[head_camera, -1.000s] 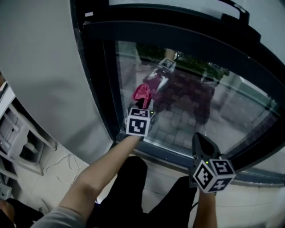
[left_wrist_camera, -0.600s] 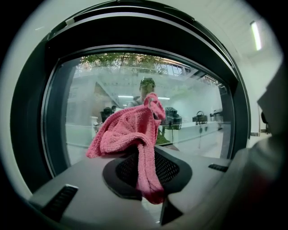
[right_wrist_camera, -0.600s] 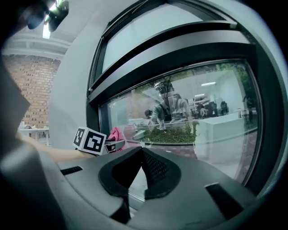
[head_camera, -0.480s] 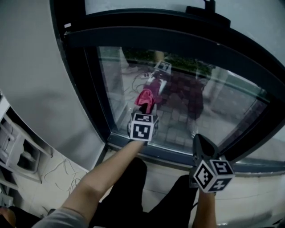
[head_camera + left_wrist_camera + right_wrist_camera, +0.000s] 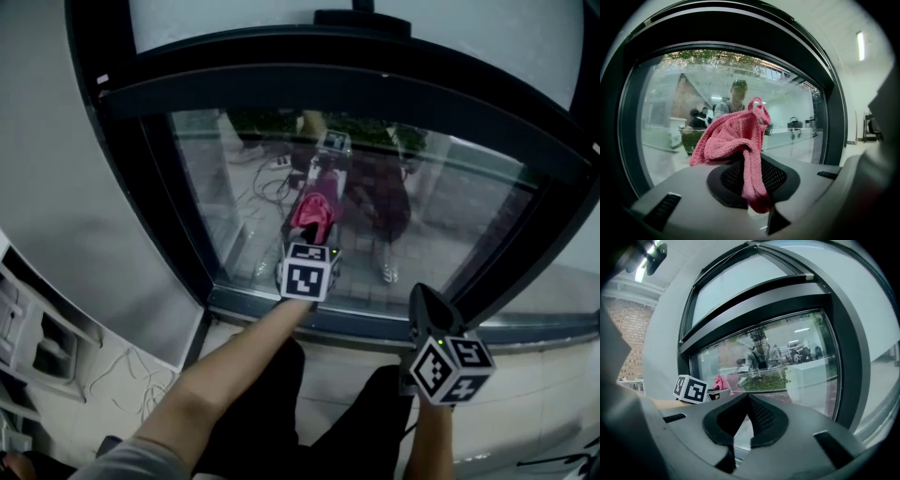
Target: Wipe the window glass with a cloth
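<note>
Left gripper (image 5: 317,234) reaches to the pane, arm outstretched, marker cube facing the head camera. Its jaws are clamped on a pink terry cloth (image 5: 312,212). In the left gripper view the cloth (image 5: 736,138) bunches above the jaw tips and one fold hangs down between the pads of the left gripper (image 5: 752,180).

The cloth sits low on the clear window glass (image 5: 459,225), left of pane centre. It lies at the glass surface, with its reflection directly at 12 o'clock from it. Actual contact cannot be told.

Edges:
- The bottom rail of the dark window frame (image 5: 375,323) runs just beyond the cube at 6 o'clock from the cloth, near.
- The frame's left upright stands at 9 o'clock, with some bare pane between.
- The top bar is at 12 o'clock, well apart.
- The right upright is at 3 o'clock, farthest off.

Open room: the widest bare glass runs from the cloth toward 2 and 3 o'clock.

Right gripper (image 5: 427,302) is at 4 o'clock in the head view. It is off the glass, with its tips at the bottom rail. Its own view shows the right gripper (image 5: 747,401) with its jaws together and nothing between them. In that view the cloth (image 5: 720,381) is small at 10 o'clock from the jaws.

Grey wall (image 5: 75,216) flanks the frame at 9 o'clock.
</note>
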